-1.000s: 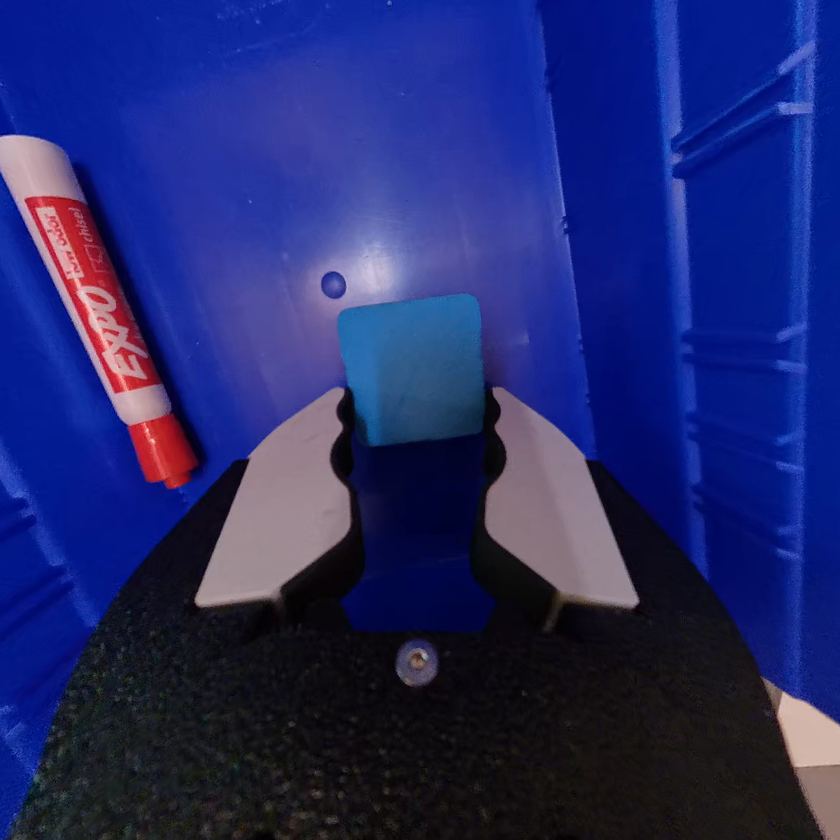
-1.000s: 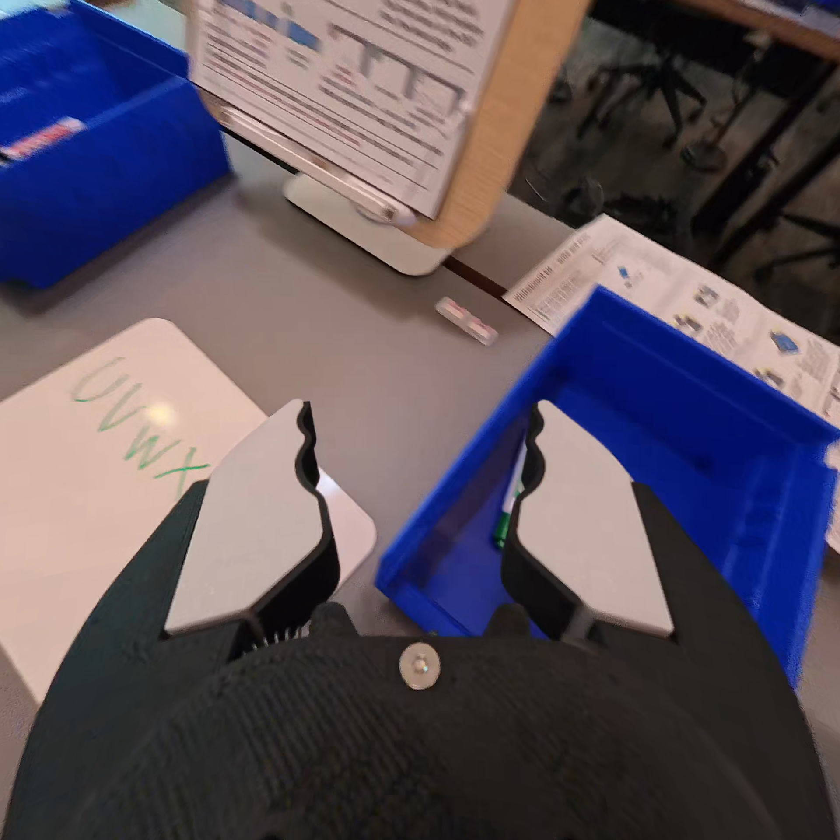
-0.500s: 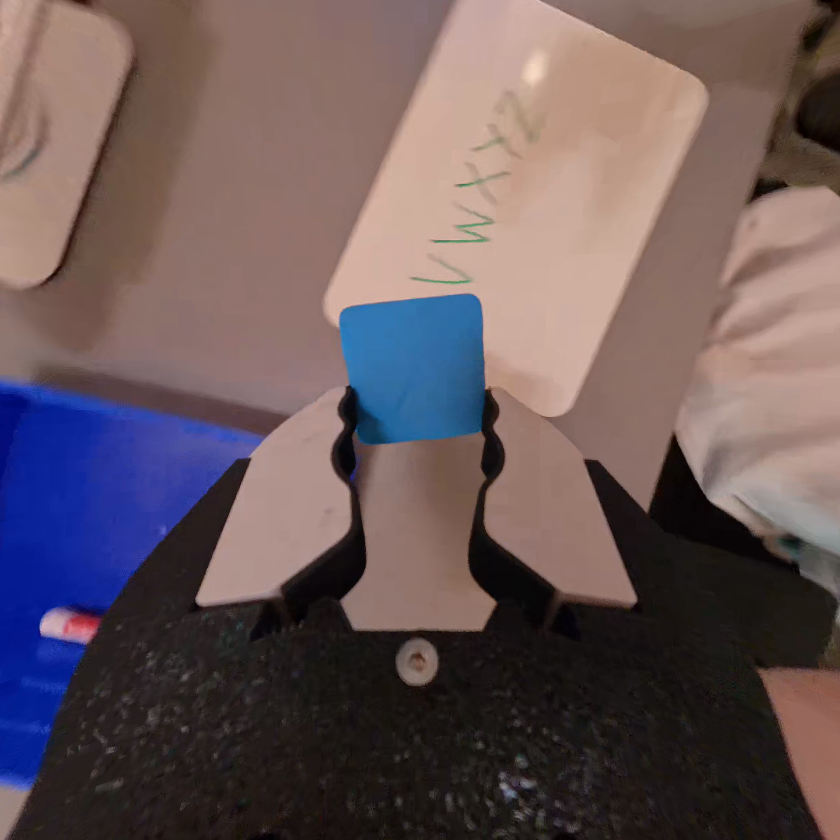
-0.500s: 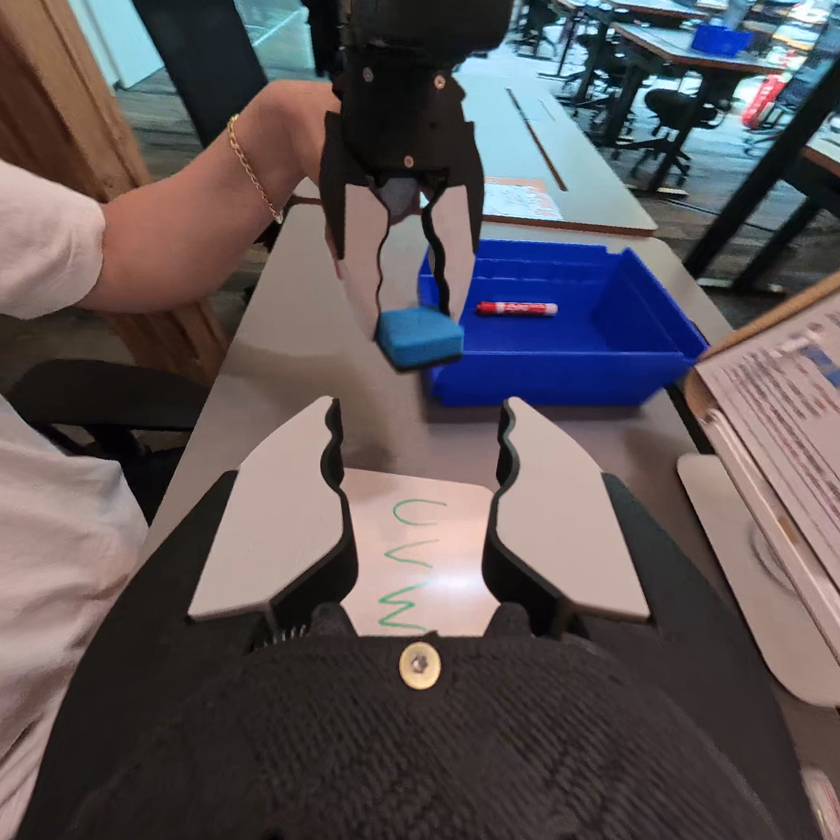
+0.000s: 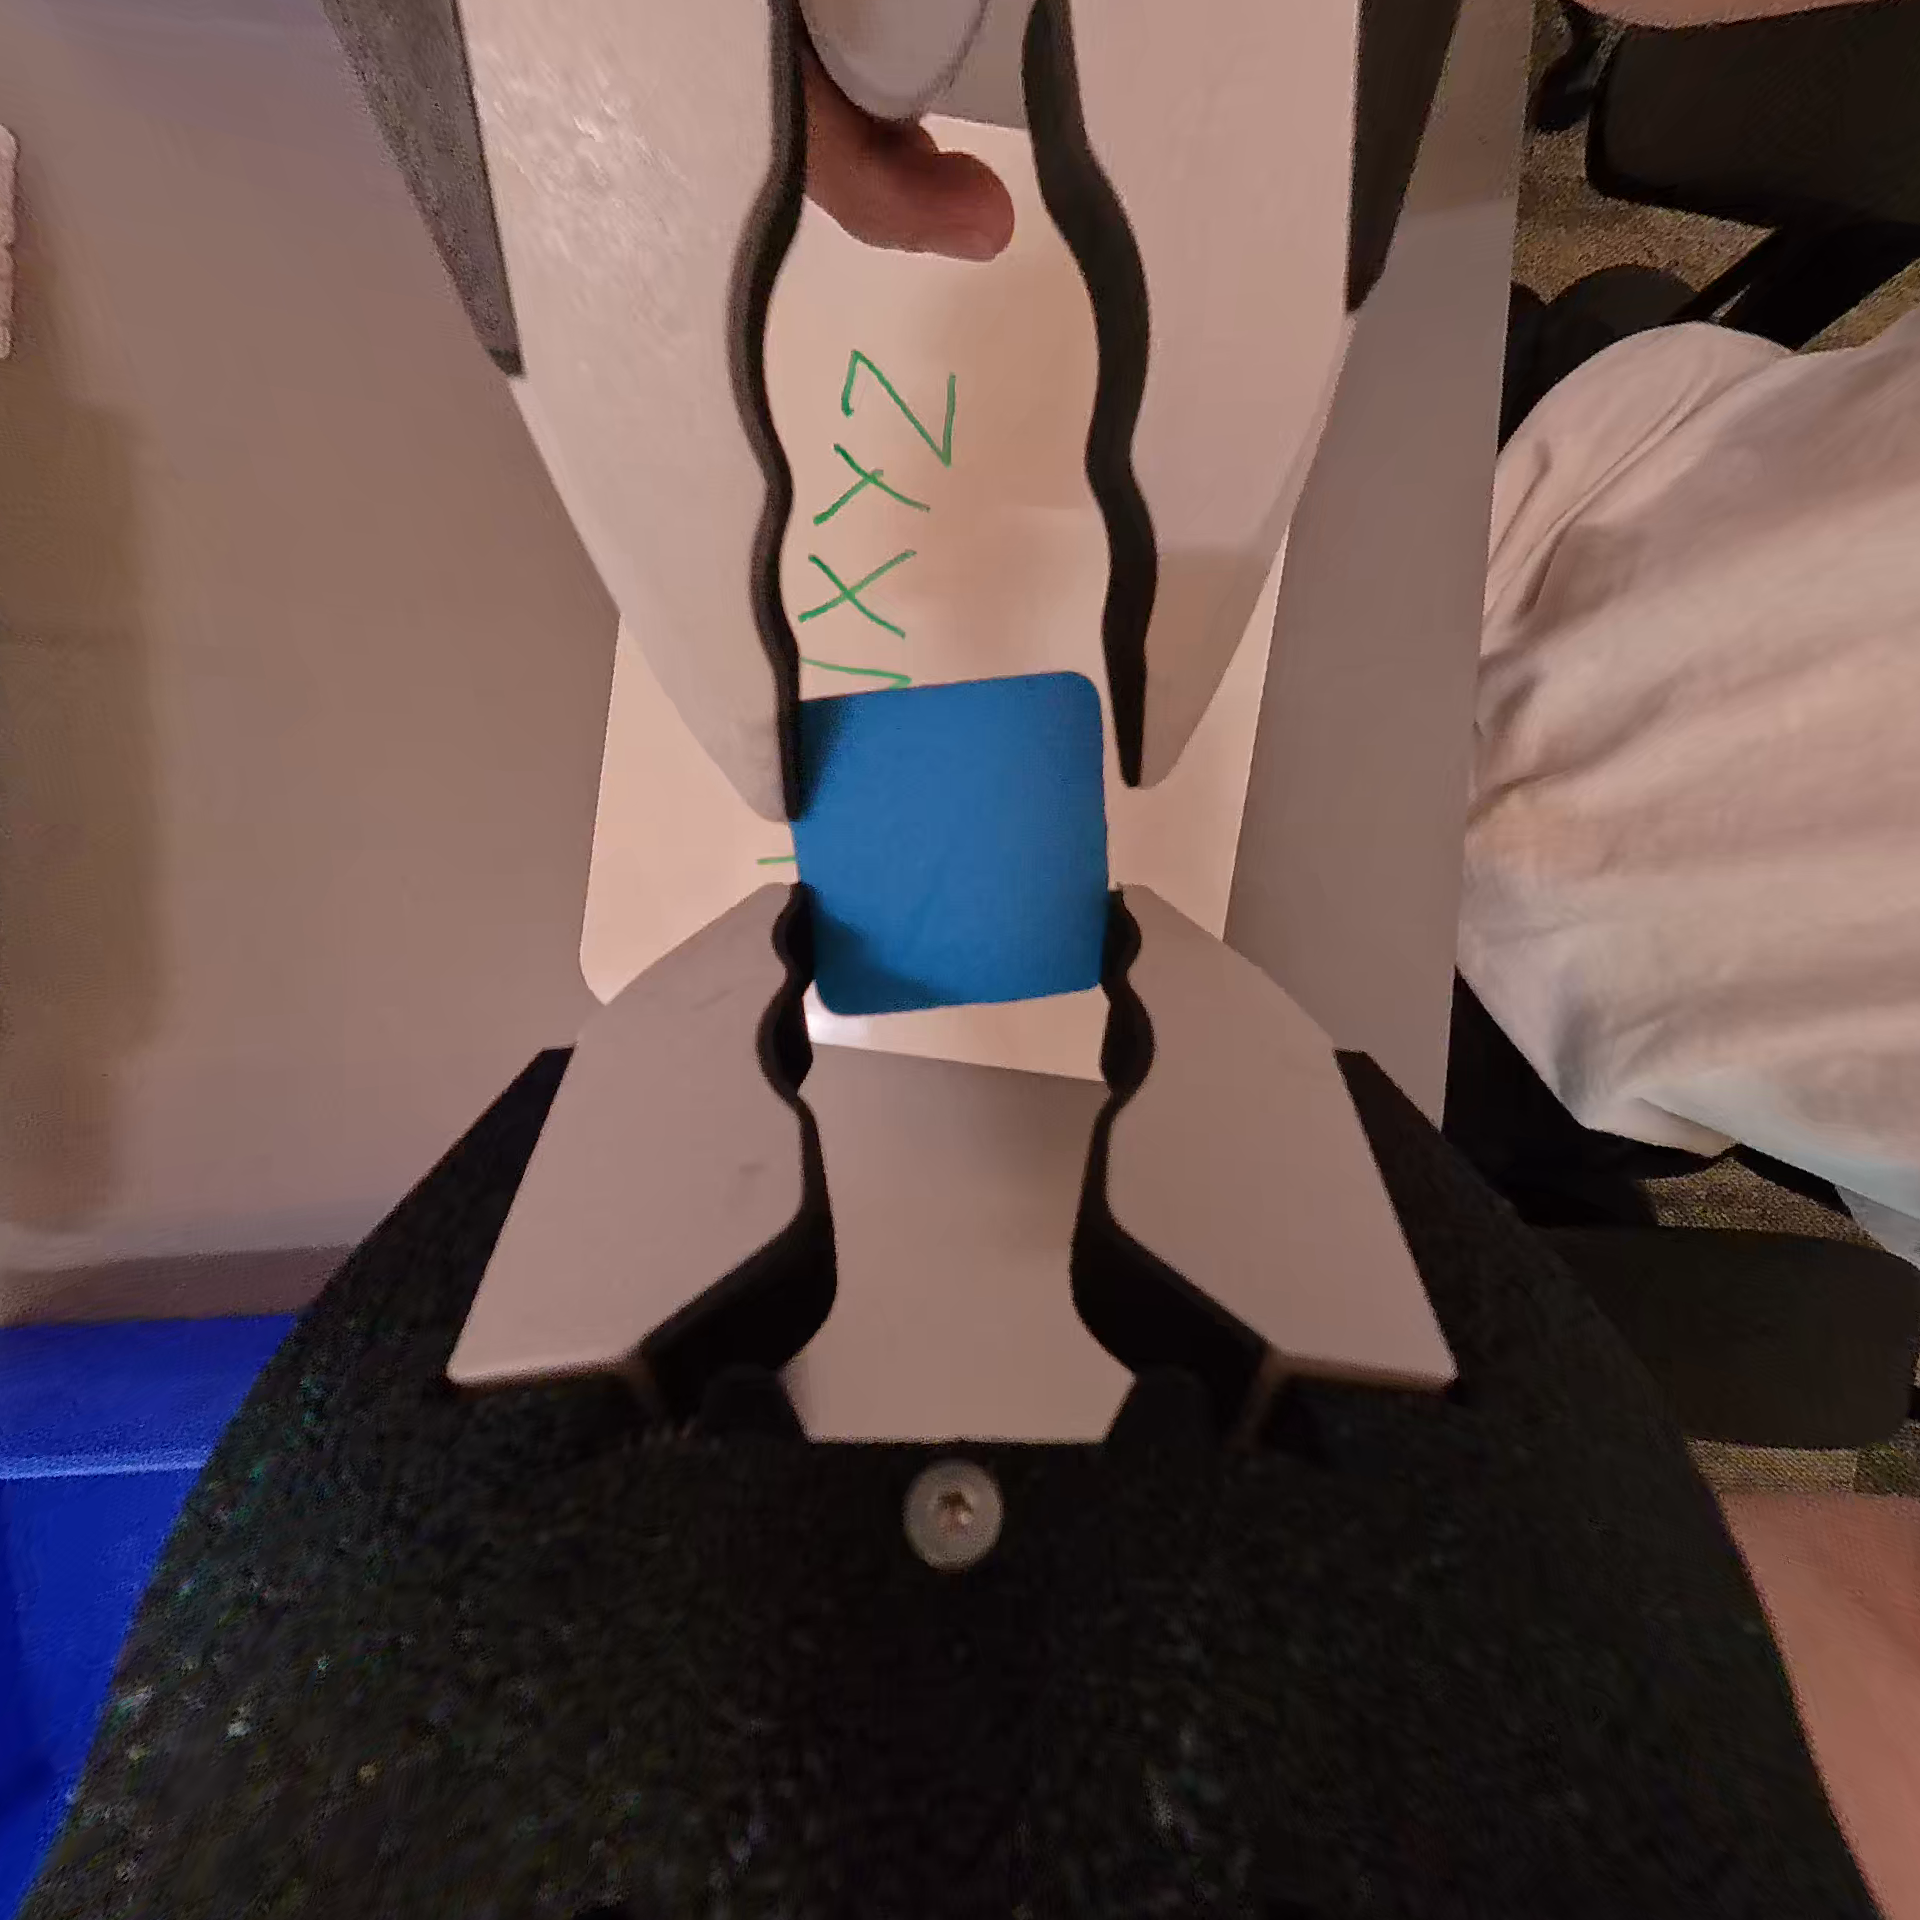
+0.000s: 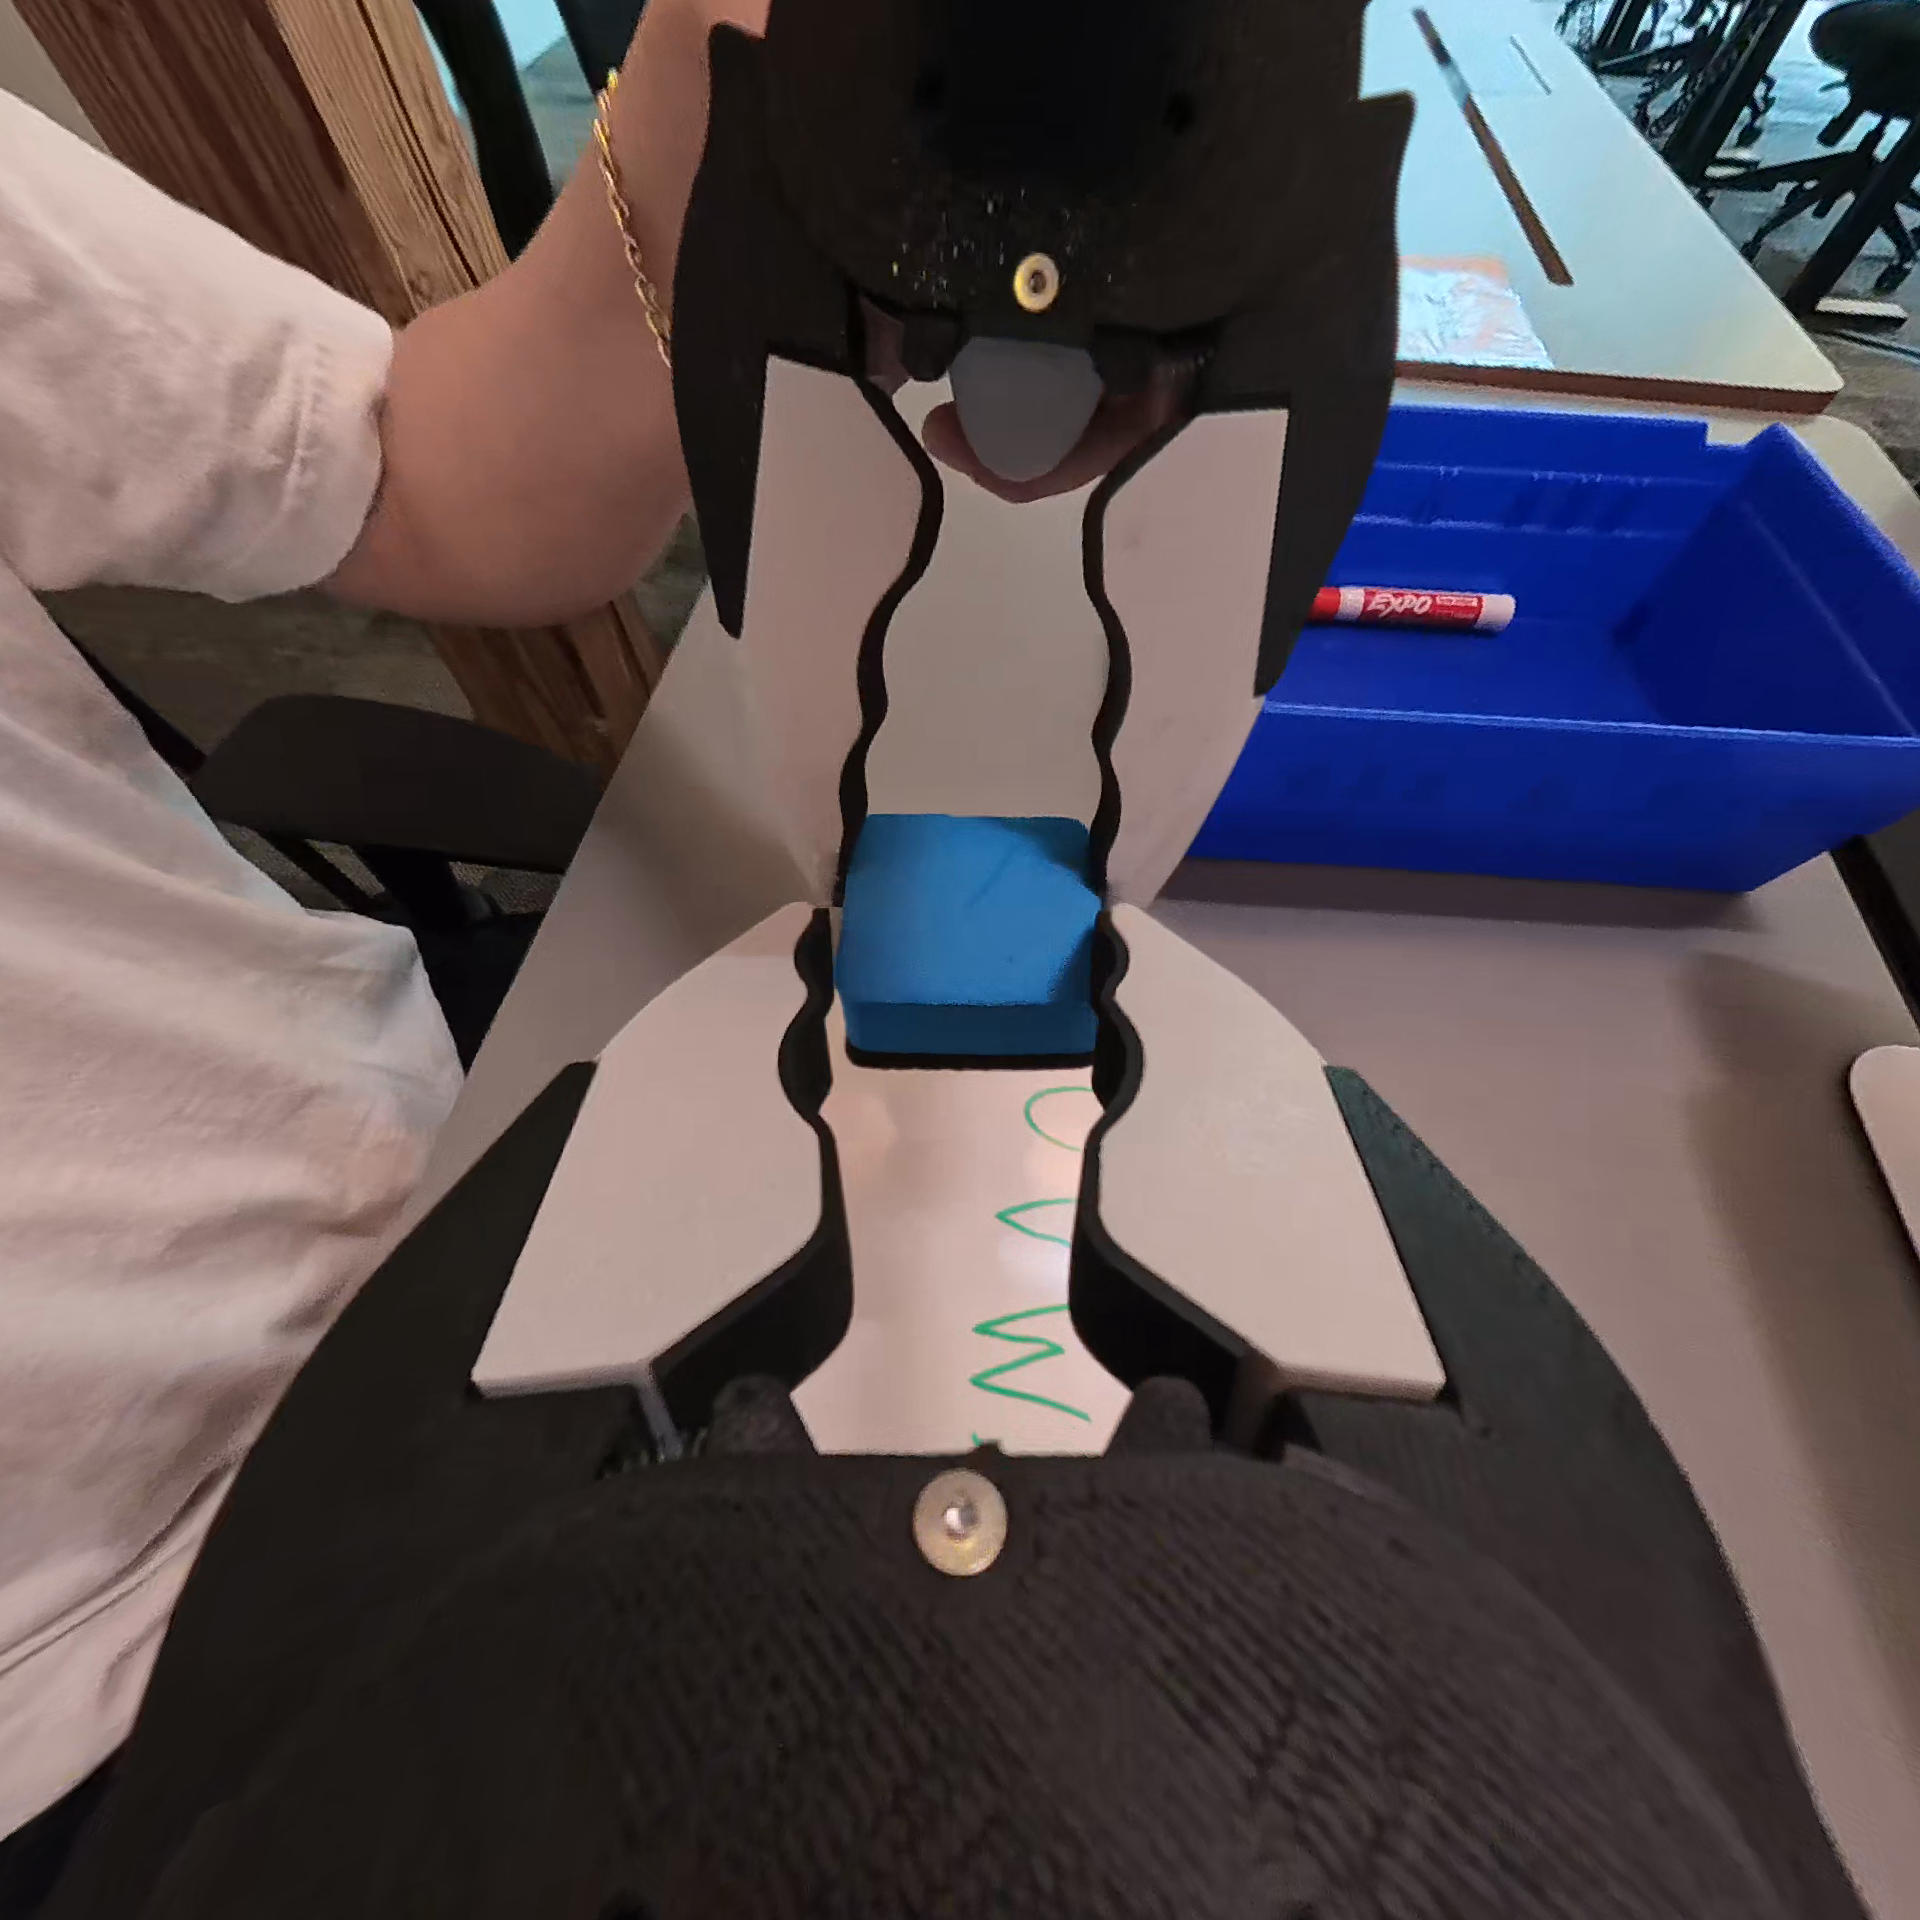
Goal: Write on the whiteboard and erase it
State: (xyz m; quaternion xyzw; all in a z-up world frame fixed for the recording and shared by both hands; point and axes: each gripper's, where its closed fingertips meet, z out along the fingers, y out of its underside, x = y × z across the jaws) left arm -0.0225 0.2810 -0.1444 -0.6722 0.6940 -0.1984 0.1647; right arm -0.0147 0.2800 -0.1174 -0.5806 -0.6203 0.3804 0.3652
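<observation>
- Your sleeve (image 6: 156,436) and forearm fill the far left of the right wrist view, beside a wooden post (image 6: 343,177).
- Your left gripper (image 5: 951,914) is clamped on the blue eraser (image 5: 951,842), which sits on or just above the whiteboard (image 5: 665,831), at the near end of the green writing (image 5: 883,499).
- Your right gripper (image 6: 961,997) faces it tip to tip, fingers spread and empty; its fingertips (image 6: 769,956) flank the eraser's near end, but contact cannot be told.
- The whiteboard lies flat on the grey table (image 6: 1507,1039), mostly covered by both grippers.
- To the right, a blue bin (image 6: 1558,790) stands on the table just behind the left gripper; a red-capped marker (image 6: 1413,608) lies on its floor.
- A pale flat base (image 6: 1891,1143) shows at the far right edge.
</observation>
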